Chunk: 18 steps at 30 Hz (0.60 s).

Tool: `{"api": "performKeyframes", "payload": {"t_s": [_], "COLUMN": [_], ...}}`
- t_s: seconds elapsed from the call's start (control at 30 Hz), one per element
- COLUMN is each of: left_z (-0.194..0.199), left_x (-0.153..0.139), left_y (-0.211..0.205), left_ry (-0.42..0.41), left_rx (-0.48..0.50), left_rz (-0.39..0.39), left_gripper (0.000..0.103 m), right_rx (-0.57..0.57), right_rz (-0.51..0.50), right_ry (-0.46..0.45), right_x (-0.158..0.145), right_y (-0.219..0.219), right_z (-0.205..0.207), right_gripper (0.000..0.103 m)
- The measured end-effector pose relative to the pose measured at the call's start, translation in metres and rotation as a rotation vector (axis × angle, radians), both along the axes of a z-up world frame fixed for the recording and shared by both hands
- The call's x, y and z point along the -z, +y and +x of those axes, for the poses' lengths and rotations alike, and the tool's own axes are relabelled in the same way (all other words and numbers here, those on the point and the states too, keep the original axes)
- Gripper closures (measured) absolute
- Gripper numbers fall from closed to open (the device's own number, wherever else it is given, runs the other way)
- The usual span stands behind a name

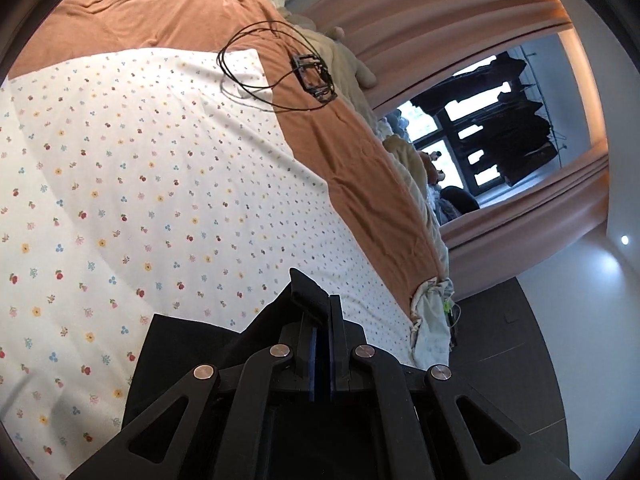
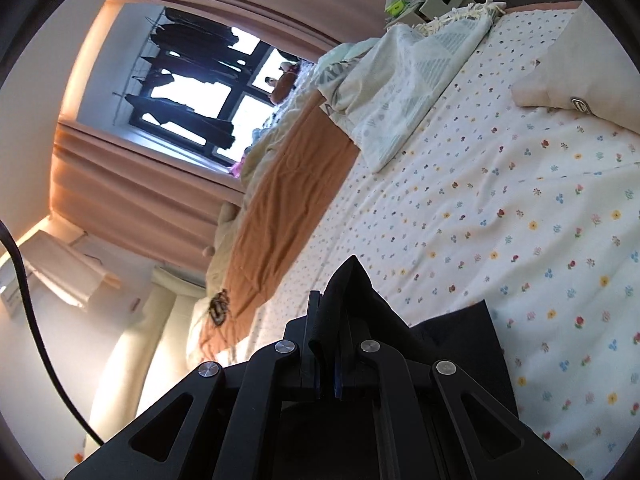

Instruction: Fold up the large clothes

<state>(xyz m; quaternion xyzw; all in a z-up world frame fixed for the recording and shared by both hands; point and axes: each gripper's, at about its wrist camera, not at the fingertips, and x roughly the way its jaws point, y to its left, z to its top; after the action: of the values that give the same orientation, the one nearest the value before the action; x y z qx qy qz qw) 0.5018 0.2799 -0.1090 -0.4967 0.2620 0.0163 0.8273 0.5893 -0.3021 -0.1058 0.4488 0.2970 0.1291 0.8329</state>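
Both tongs, left [image 1: 323, 312] and right [image 2: 328, 312], pinch black garment [image 1: 188, 344] edge.

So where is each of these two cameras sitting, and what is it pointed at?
Left wrist: rides on the left gripper, looking along its fingers across the floral sheet toward the window; only the gripper shows, shut on black cloth.
Right wrist: rides on the right gripper, looking over the same sheet toward the window; only the gripper shows, shut on black cloth.
Shared: the floral sheet, orange cover, window, curtains and black cloth.
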Motion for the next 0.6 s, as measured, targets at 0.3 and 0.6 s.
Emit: {"api": "performKeyframes", "payload": {"t_s": [0.3,0.6], "left_z": [-0.019,-0.074], "left_x": [-0.018,-0.003], "left_y": [-0.005,0.004], "left_ry": [-0.029,0.063], "left_rx": [-0.030,0.028], "left_rz": [0.060,0.064], "left_gripper": [0.003,0.015], "right_rx": [0.004,-0.010], "right_rz": [-0.076,-0.228], "right_ry": [0.015,0.113], "right_x": [-0.004,0.008], "right_y": [-0.003,-0.026], "right_z": [-0.021,-0.086], "right_gripper": [0.032,0.032]}}
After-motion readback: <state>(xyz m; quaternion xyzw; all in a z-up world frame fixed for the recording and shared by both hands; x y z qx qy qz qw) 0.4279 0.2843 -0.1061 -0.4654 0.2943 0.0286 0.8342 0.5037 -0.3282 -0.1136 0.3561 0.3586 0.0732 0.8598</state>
